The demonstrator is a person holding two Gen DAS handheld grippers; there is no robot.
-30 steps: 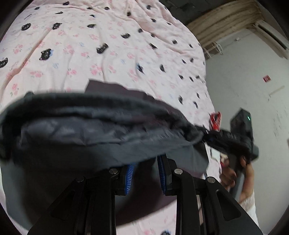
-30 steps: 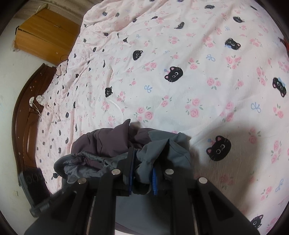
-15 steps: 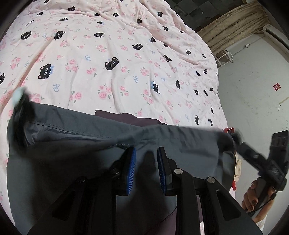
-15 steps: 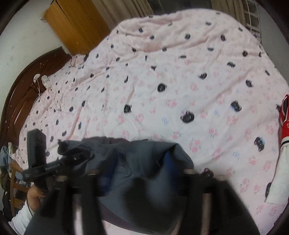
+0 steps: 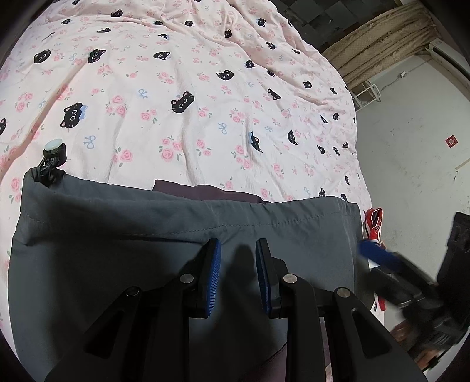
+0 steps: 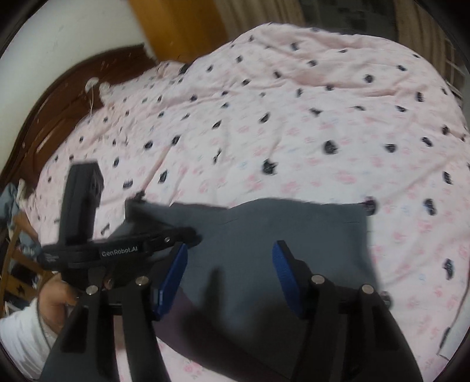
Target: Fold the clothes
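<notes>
A grey garment (image 5: 123, 252) with a drawstring hem lies folded flat on the pink cat-print bed cover (image 5: 182, 97). A dark purple layer (image 5: 205, 192) peeks out under its far edge. A cord stopper (image 5: 54, 150) sticks out at its far left corner. My left gripper (image 5: 235, 249) hovers over the garment's hem, jaws slightly apart, holding nothing. In the right wrist view the garment (image 6: 264, 235) lies below my right gripper (image 6: 230, 255), which is wide open and empty. The left gripper (image 6: 132, 246) shows there at the garment's left edge.
A red and white item (image 5: 373, 223) lies at the bed's right edge. A wooden headboard (image 6: 58, 97) and a wardrobe (image 6: 176, 26) stand beyond the bed. A wooden chair with clothes (image 6: 14, 235) is at the left.
Both grippers held the garment up bunched, then spread it flat on the bed. The right gripper has opened wide and let go; the left has released its hold too.
</notes>
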